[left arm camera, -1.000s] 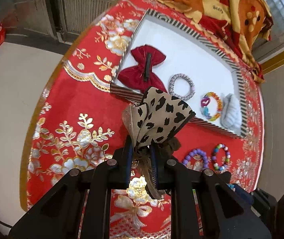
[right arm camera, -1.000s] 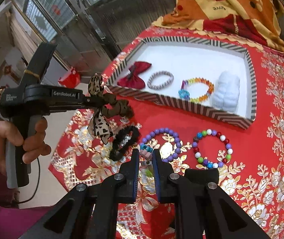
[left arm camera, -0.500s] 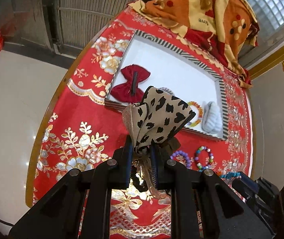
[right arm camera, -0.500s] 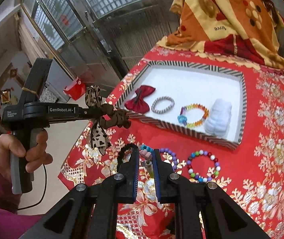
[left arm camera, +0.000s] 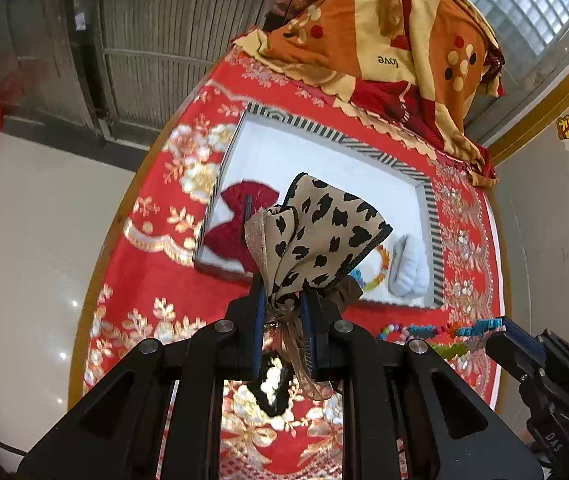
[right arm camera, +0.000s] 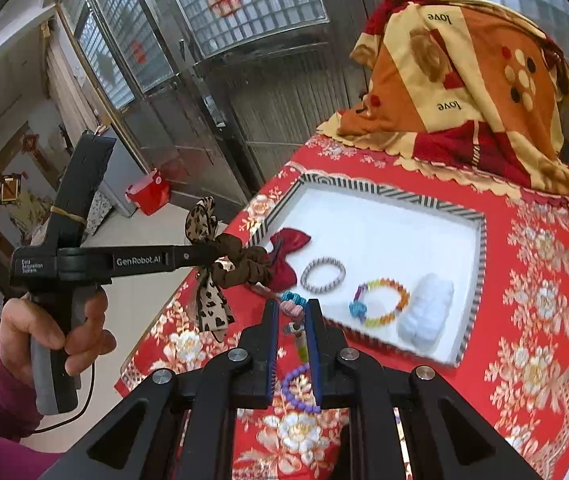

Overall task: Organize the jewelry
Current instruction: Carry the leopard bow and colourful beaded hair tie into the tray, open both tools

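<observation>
My left gripper (left arm camera: 282,296) is shut on a leopard-print bow scrunchie (left arm camera: 324,232), held in the air over the near edge of the striped tray (left arm camera: 436,248). In the right wrist view a hand holds that gripper (right arm camera: 208,254) level, and the bow (right arm camera: 204,224) and its brown scrunchie dangle from the tip. My right gripper (right arm camera: 290,308) is shut on a teal and pink strand (right arm camera: 294,300) that hangs down between its fingers. The white tray (right arm camera: 480,264) holds a red bow (right arm camera: 286,252), a silver bracelet (right arm camera: 322,276), a rainbow bead bracelet (right arm camera: 380,300) and a white fluffy scrunchie (right arm camera: 426,312).
A purple bead bracelet (right arm camera: 296,388) and a black scrunchie (left arm camera: 272,384) lie on the red floral tablecloth (right arm camera: 540,360) in front of the tray. An orange patterned blanket (right arm camera: 476,92) is piled behind the tray. The table's left edge drops to the floor.
Both grippers have risen, so the table and tray look smaller and farther. The leopard bow and the teal and pink strand came up with them, and the strand hangs clear of the cloth.
</observation>
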{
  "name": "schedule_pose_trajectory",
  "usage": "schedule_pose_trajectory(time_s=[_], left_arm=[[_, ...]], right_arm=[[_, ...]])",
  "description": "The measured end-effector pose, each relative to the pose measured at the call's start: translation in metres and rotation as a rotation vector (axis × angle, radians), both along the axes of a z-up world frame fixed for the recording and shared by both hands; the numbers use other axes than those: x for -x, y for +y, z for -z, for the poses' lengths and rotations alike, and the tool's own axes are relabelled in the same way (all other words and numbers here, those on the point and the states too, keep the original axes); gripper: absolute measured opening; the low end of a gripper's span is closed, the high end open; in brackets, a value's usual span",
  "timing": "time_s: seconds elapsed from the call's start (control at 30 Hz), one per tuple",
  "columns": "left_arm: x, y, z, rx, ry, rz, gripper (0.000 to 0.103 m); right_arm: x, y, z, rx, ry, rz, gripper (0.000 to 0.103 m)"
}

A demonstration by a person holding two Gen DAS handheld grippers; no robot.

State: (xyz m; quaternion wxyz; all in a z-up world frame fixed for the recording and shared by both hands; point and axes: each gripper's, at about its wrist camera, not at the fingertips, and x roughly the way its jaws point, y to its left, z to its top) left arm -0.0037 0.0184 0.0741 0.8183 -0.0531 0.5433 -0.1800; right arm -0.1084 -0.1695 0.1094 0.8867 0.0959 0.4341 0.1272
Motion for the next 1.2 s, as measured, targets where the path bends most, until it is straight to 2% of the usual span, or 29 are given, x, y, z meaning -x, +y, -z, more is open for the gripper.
schedule_pose_trajectory(time_s=[0.5, 0.67, 1.2], left_arm=[[-0.054, -0.026, 0.008, -0.092, -0.035, 0.040, 0.015], [-0.076, -0.030, 0.018, -0.115, -0.023, 0.045, 0.015], [-0.097, -0.041, 0.030, -0.131, -0.005, 0.063, 0.015]], right_arm=[[-0.076, -0.004, 0.016, 0.026, 0.041, 0.026, 0.012], [-0.096, -0.005, 0.025, 0.030, 0.066, 0.037, 0.012], [-0.118, -0.014, 0.043, 0.024, 0.112, 0.067, 0.012]])
